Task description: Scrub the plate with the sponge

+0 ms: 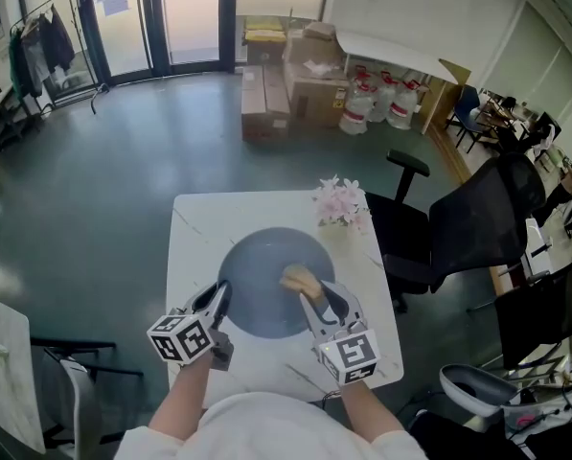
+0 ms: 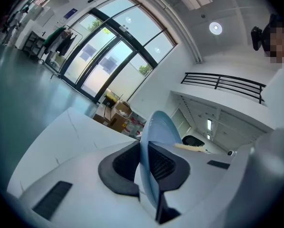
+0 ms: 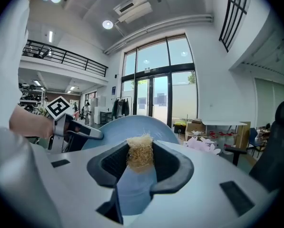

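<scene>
A round blue-grey plate (image 1: 262, 276) sits at the middle of the white table (image 1: 194, 223). My left gripper (image 1: 220, 300) is shut on the plate's near-left rim. In the left gripper view the plate (image 2: 157, 127) stands edge-on between the pads of that gripper (image 2: 149, 163). My right gripper (image 1: 311, 295) is shut on a tan fibrous sponge (image 1: 300, 280), which lies against the plate's right half. In the right gripper view the sponge (image 3: 140, 148) fills the gap of the right gripper (image 3: 141, 163), with the plate (image 3: 118, 129) behind it and the left gripper (image 3: 77, 131) at the left.
Pink flowers (image 1: 341, 202) stand at the table's far right corner. A black office chair (image 1: 477, 228) is close to the table's right side. Cardboard boxes (image 1: 295, 75) and water jugs (image 1: 381, 99) sit on the floor beyond. A white stand (image 1: 3, 353) is at the left.
</scene>
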